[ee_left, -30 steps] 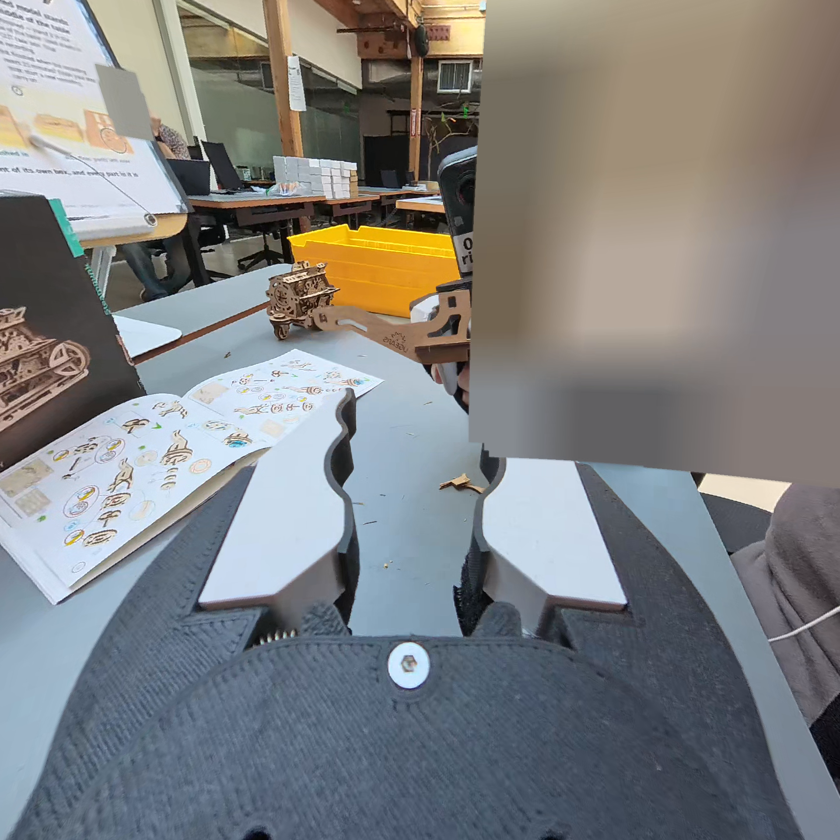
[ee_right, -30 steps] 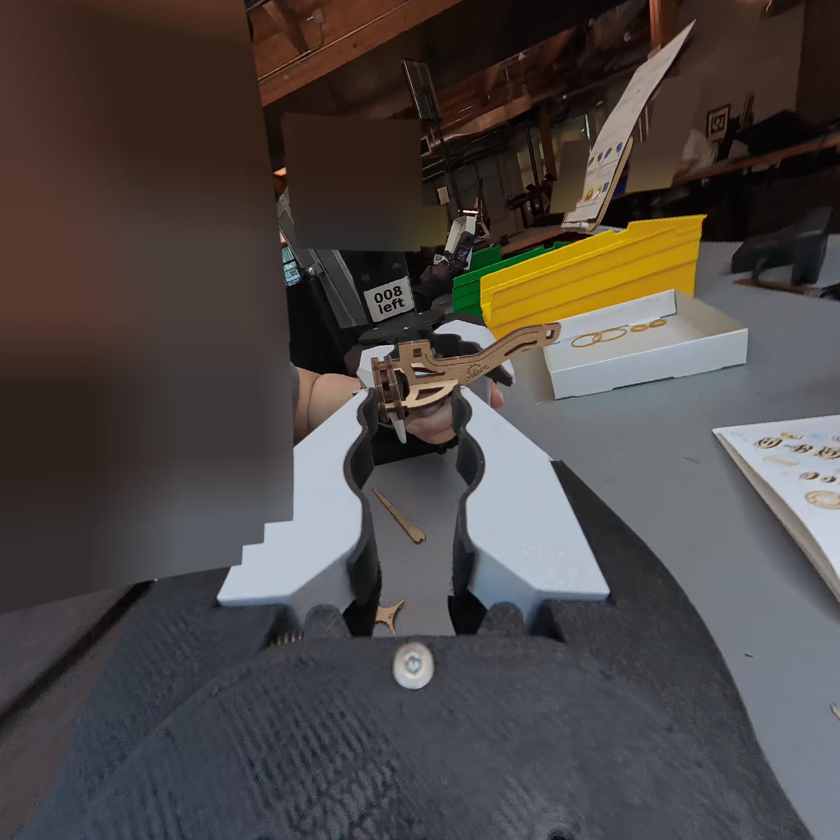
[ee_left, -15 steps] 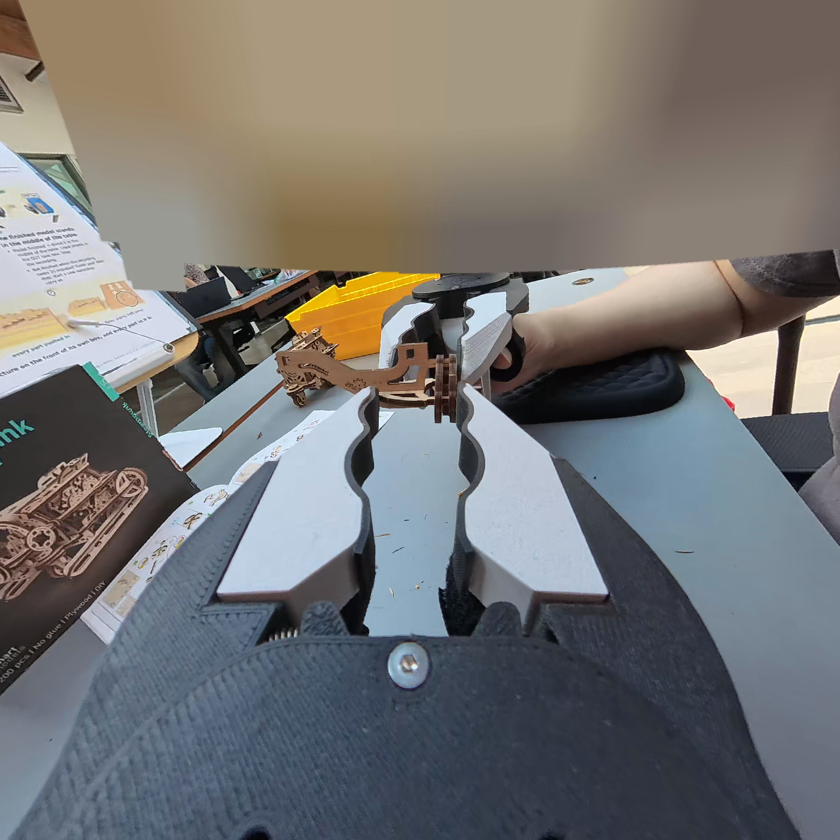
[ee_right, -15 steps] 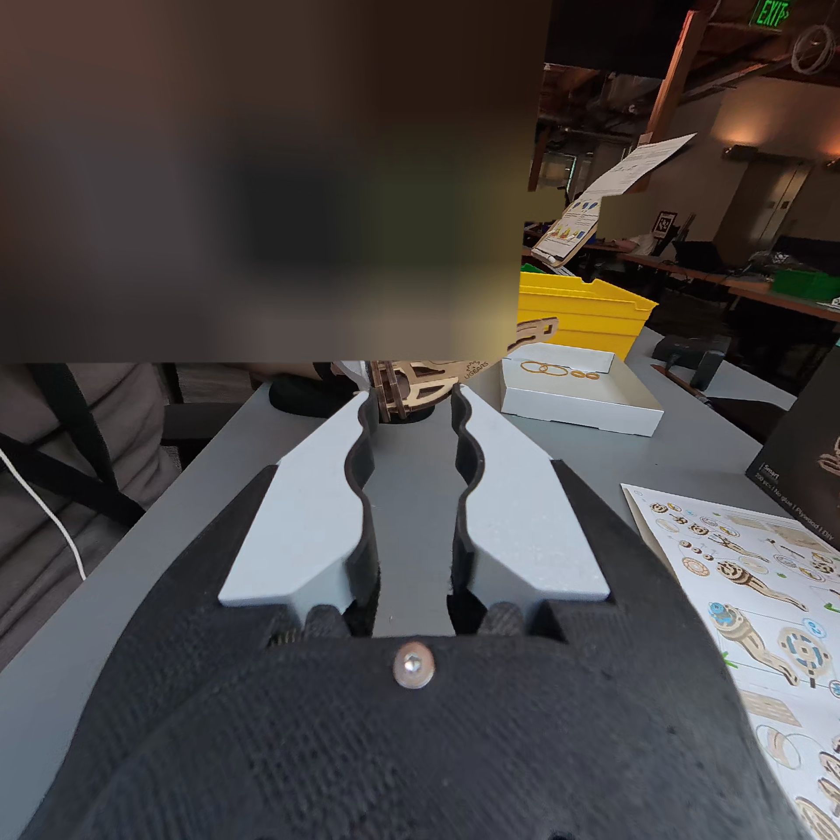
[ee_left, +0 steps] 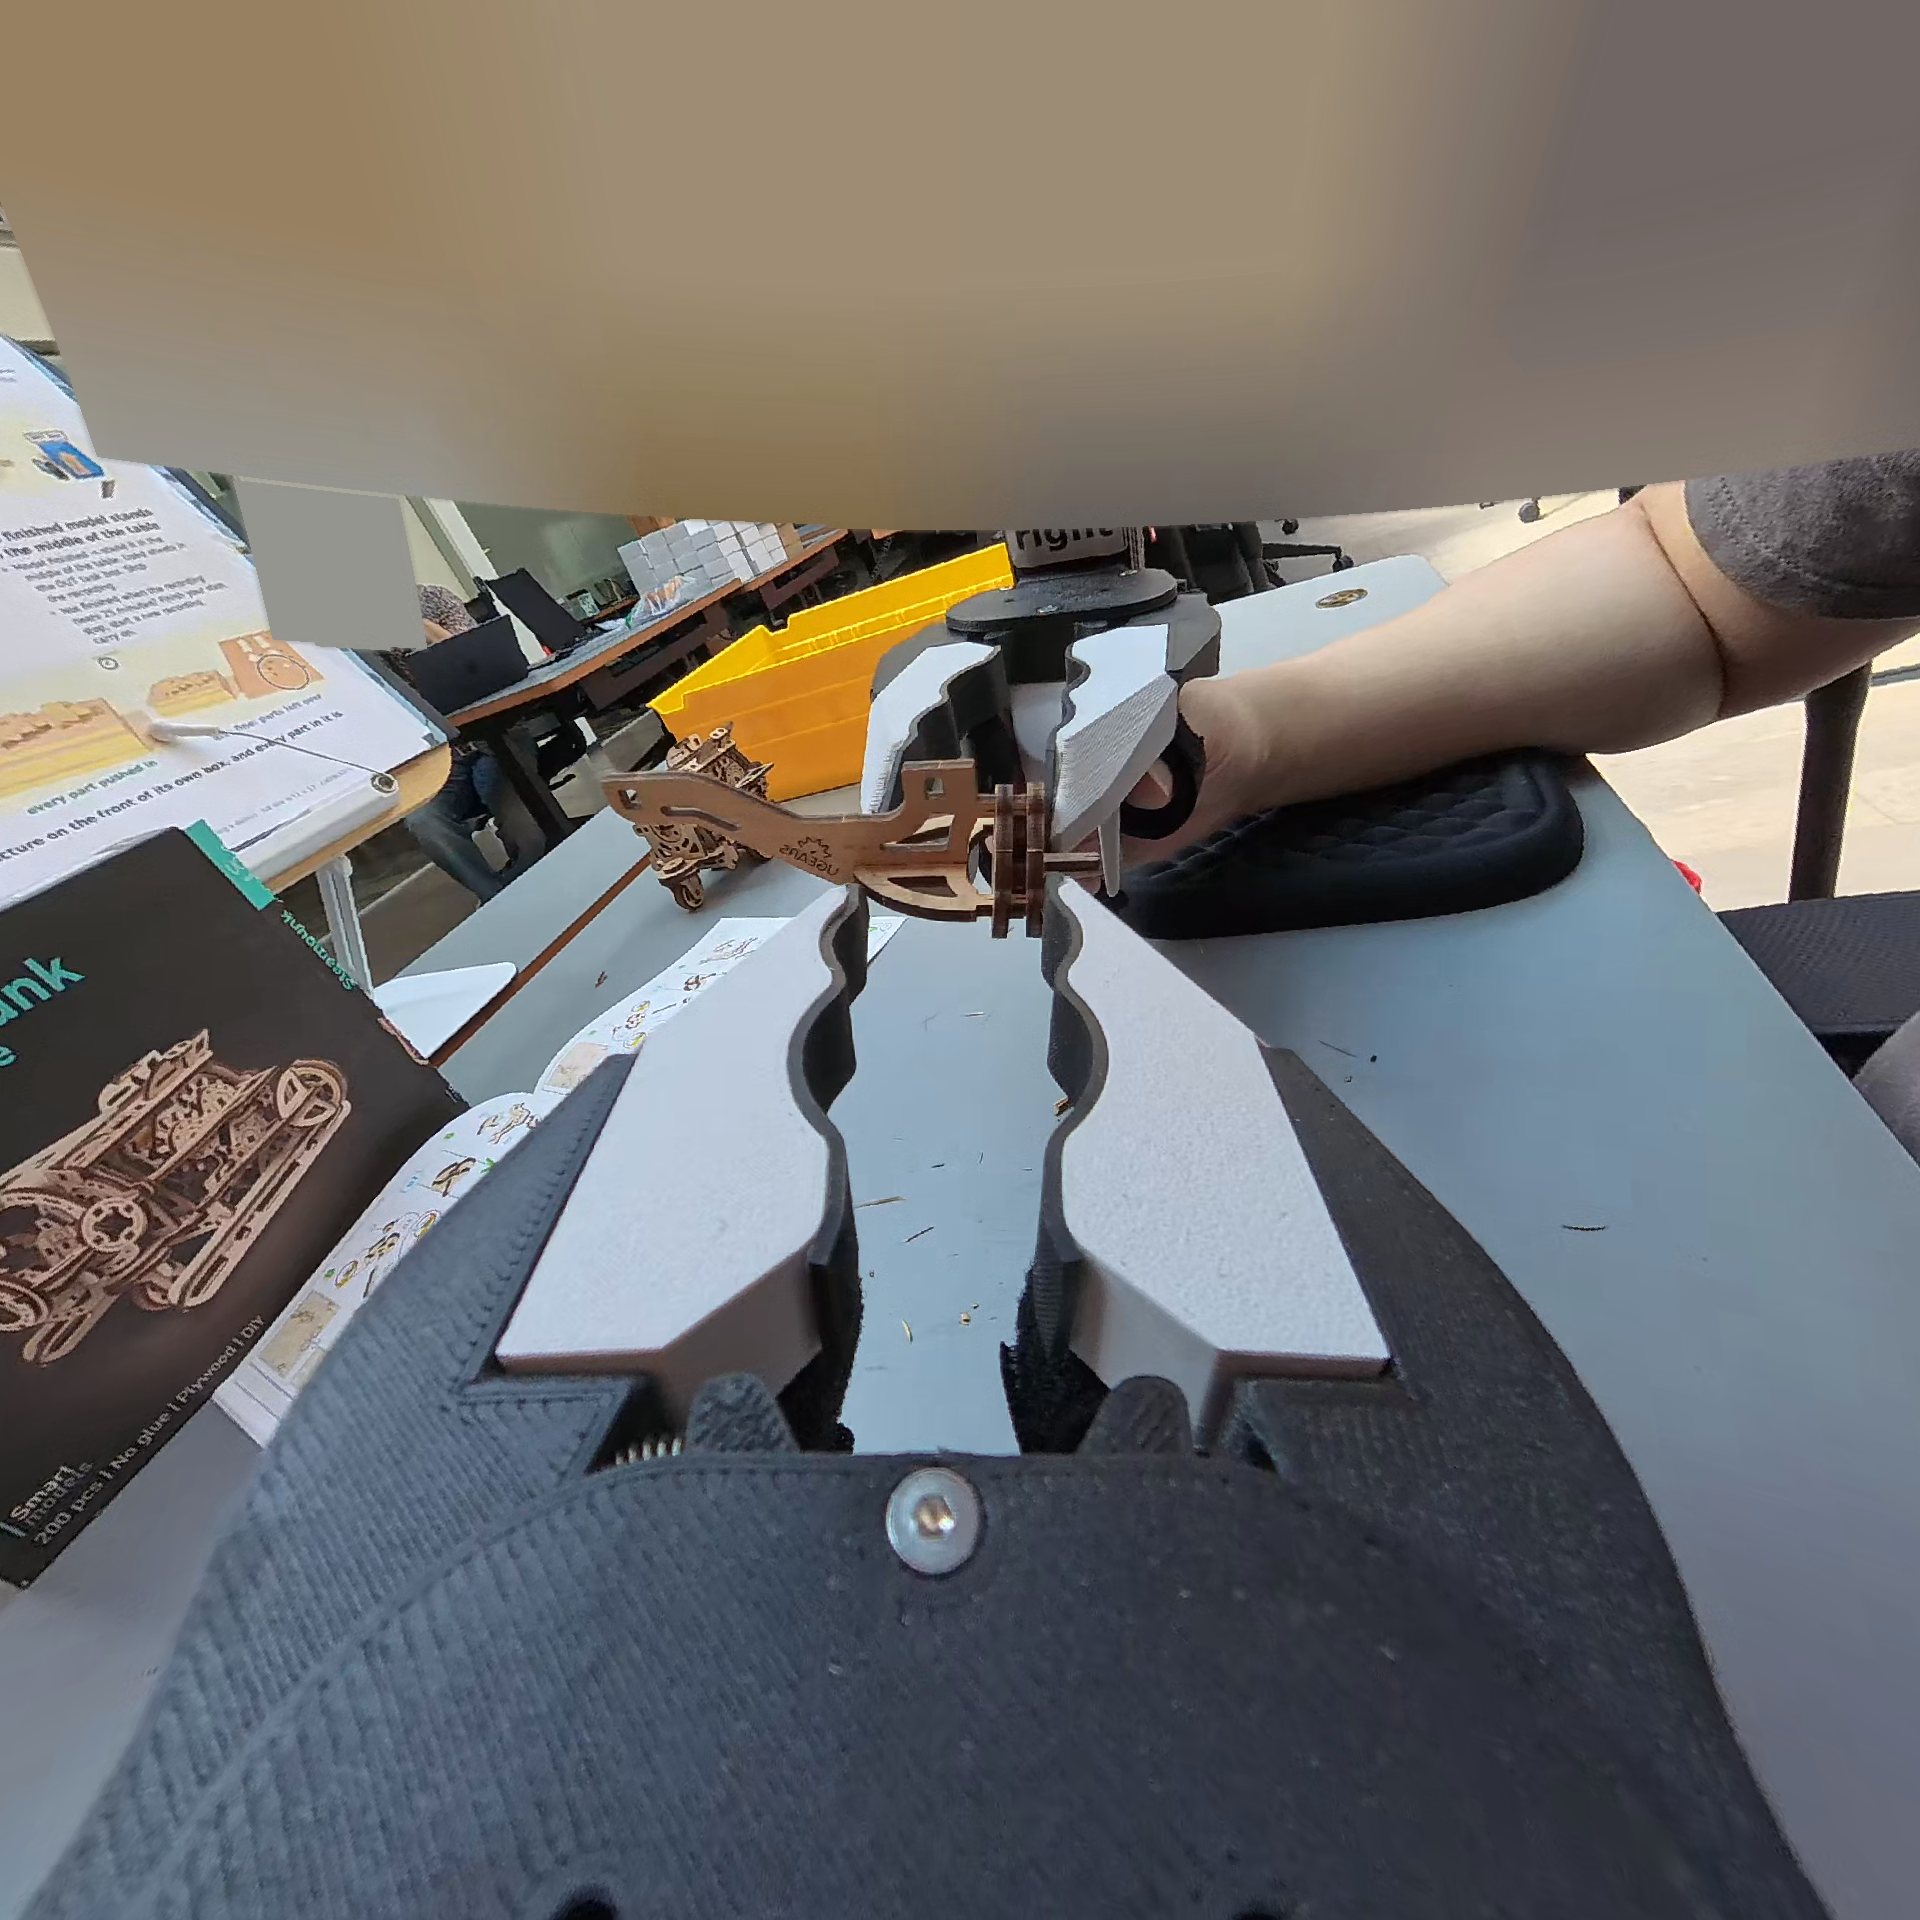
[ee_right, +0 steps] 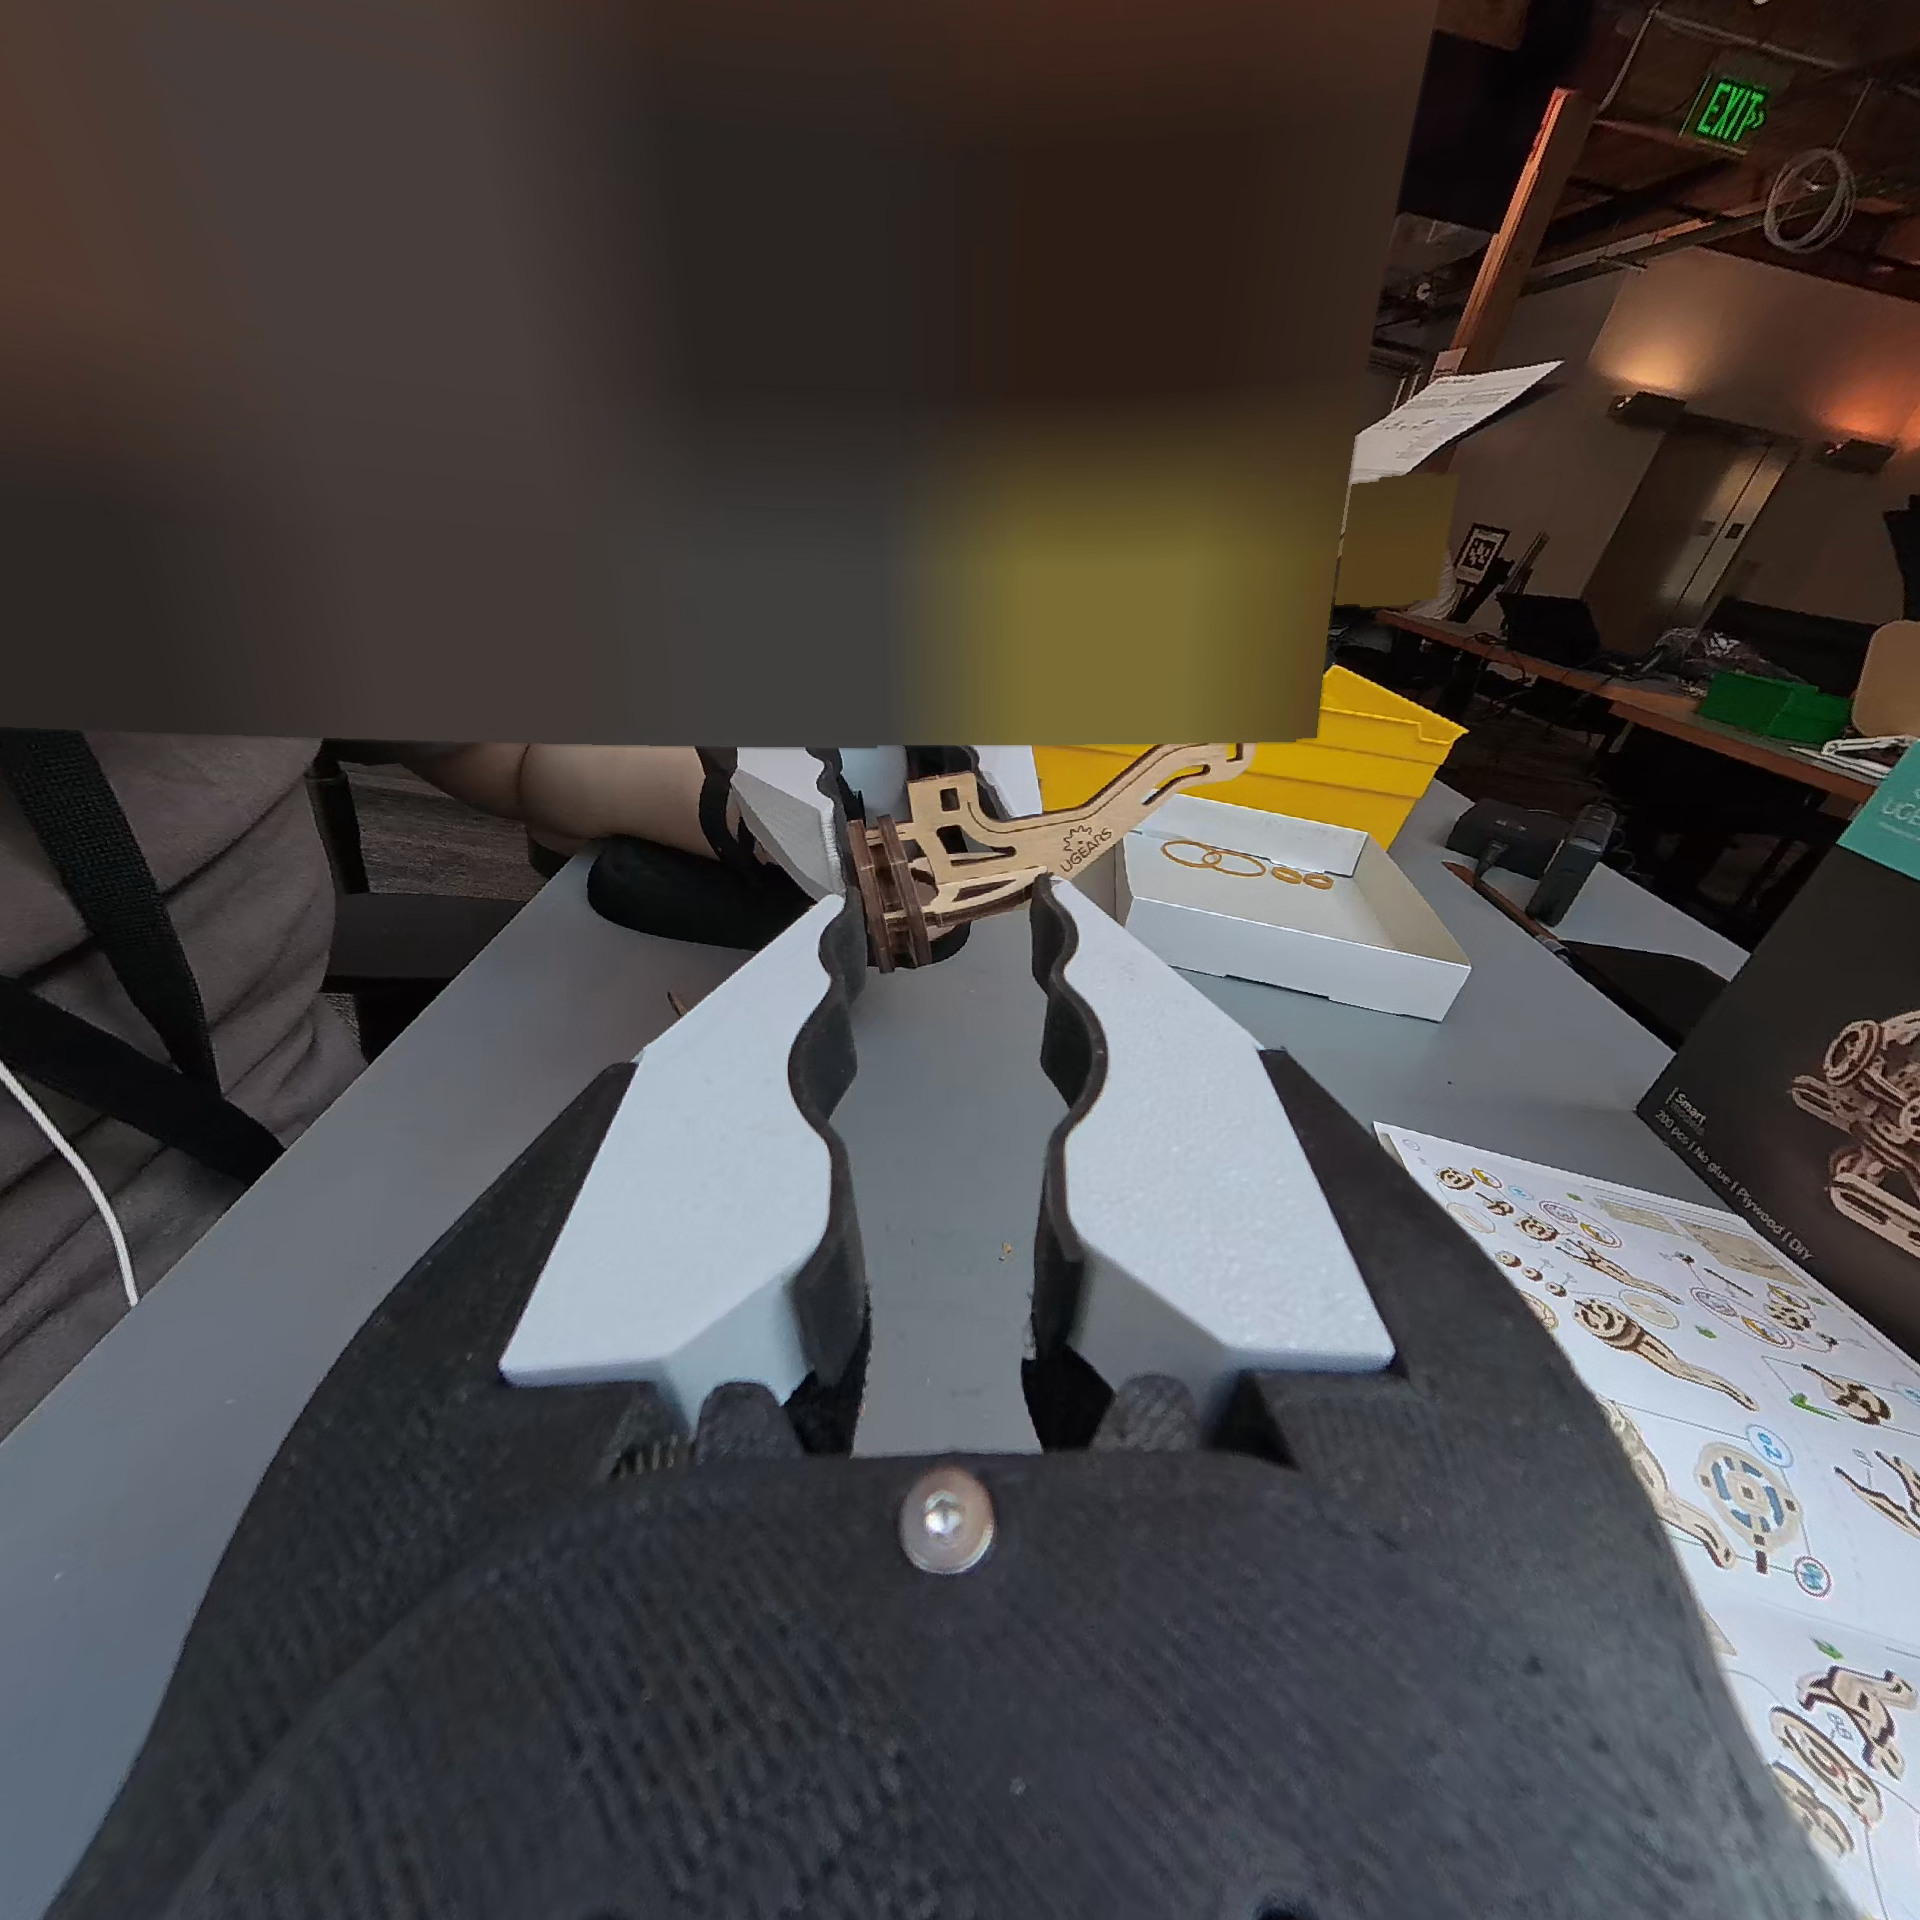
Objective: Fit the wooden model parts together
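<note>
Since half a second ago, little is changed: both grippers are kept tip to tip above the grey table (ee_left: 1455, 1091). Wooden lever part (ee_left: 831, 831) (slotted arm leftward) is seen between left gripper (ee_left: 951, 909) and right gripper (ee_right: 940, 909); fingers part-open; which grips cannot be told.

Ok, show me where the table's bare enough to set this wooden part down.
Bare table lies right of the left gripper, bordered by the black wrist pad and the table's edge. The other side is crowded: instruction booklet, black box and white tray.
</note>
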A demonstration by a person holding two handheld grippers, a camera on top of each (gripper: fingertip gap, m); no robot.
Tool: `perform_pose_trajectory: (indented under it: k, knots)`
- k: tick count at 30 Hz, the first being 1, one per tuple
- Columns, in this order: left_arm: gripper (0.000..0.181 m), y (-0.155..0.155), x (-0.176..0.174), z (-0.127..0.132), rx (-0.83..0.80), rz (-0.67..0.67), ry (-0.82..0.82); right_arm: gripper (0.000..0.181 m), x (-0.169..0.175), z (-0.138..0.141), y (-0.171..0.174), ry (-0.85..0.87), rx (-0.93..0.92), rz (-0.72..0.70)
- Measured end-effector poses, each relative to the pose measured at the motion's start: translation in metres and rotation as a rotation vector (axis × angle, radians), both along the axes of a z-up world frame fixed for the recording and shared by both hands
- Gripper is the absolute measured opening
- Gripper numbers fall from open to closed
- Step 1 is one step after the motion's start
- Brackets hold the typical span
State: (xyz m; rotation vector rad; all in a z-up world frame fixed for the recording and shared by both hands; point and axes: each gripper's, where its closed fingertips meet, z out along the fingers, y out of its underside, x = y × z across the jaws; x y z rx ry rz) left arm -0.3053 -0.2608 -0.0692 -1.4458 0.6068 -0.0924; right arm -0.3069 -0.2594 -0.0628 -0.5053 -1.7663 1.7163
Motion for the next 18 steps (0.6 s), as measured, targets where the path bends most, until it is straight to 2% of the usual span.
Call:
perform_pose_trajectory:
  k: [18]
  knots:
    - [0.029, 0.003, -0.0036, -0.0002, 0.006, 0.039, 0.01, 0.033, -0.0045, -0.0015, 0.0041, -0.015, -0.008, -0.03]
